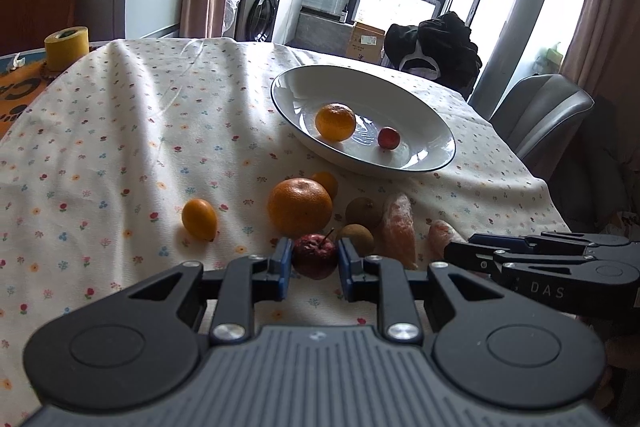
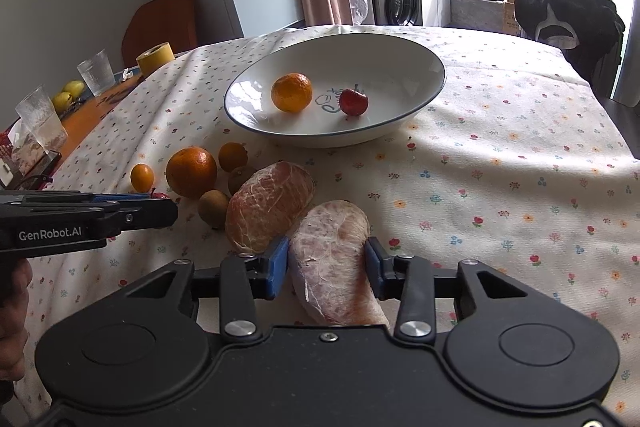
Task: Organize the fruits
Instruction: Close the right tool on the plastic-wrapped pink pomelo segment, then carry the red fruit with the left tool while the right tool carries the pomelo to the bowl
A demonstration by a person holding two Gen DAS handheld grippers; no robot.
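Two fruits are already gathered in the white bowl [image 2: 434, 67]: a mandarin [image 2: 291, 92] and a small red fruit [image 2: 353, 101], lying apart on its floor. Most of the work is judged to be left, since the rest is seen on the cloth-covered bench [image 2: 500, 155] in front of the bowl: a large orange [image 2: 191, 171], two small oranges [image 2: 233, 157] [image 2: 142, 177], two brown round fruits [image 2: 213, 207] [image 2: 241, 178] and two peeled pomelo segments. The left hand-held gripper [image 1: 313, 259] is set around a dark red wrinkled fruit [image 1: 314, 255], its blue pads at or very near the skin; whether it is squeezed yet cannot be told. The right hand-held gripper [image 2: 327, 263] is placed around the nearer pomelo segment [image 2: 334, 259], both pads touching its sides, so it appears gripped though not lifted off the cloth. The other segment [image 2: 269, 206] lies just beside it. "GenRobot.AI" is read on the left gripper's side in the right wrist view, and "DAS" on the right gripper's side in the left wrist view. A blue script mark is printed on the bowl's floor, but it is not legible.
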